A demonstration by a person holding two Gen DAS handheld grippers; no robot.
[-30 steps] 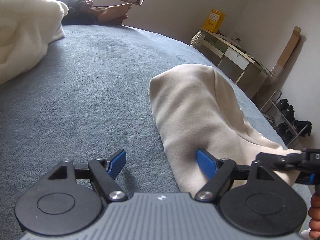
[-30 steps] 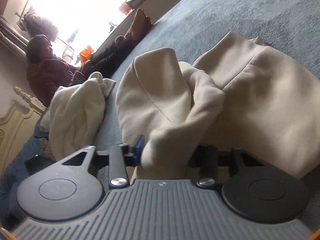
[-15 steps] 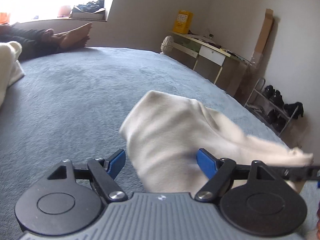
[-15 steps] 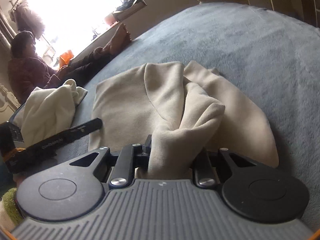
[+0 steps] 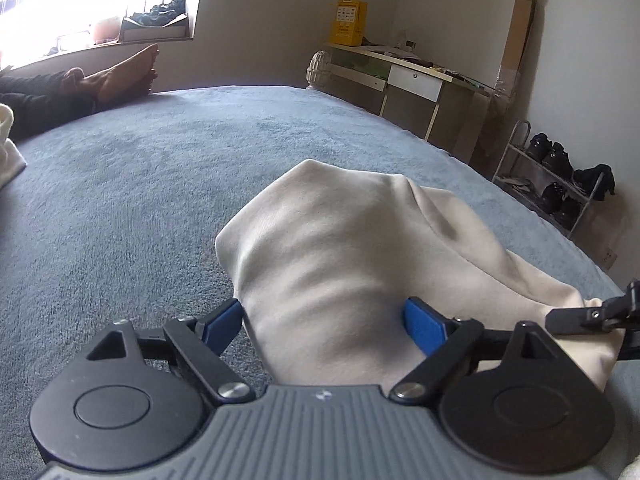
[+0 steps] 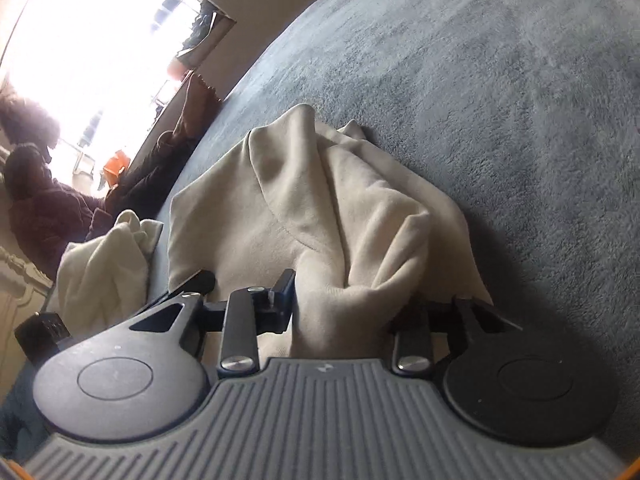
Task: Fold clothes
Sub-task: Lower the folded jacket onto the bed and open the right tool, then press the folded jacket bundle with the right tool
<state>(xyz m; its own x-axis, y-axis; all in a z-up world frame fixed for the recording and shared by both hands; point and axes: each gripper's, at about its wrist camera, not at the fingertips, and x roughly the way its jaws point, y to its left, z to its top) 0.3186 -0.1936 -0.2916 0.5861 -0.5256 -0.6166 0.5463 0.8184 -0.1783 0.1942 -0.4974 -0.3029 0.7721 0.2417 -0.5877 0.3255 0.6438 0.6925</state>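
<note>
A cream garment [image 5: 340, 240] lies bunched on the grey-blue blanket [image 5: 140, 184] of a bed. My left gripper [image 5: 324, 320] straddles its near end. The blue pads [image 5: 424, 328] stand wide and are opening, and the cloth lies loose between them. In the right wrist view a thick fold of the same garment [image 6: 280, 200] rises between the fingers of my right gripper [image 6: 348, 304]. Its jaws are opening and the fold still sits in the gap. The right finger is hidden behind cloth. The right gripper's tip [image 5: 600, 316] shows at the garment's right edge in the left wrist view.
A second cream cloth pile [image 6: 104, 264] lies further left on the bed. A person [image 6: 44, 208] sits by the bright window, bare feet [image 5: 124, 72] on the bed's far edge. A desk [image 5: 416, 80] and a shoe rack [image 5: 560, 184] stand along the right wall.
The left gripper slid over the garment, so the cloth now fills the gap between its pads. The right gripper's jaws widened around the fold, and it rolled and sank toward the bed.
</note>
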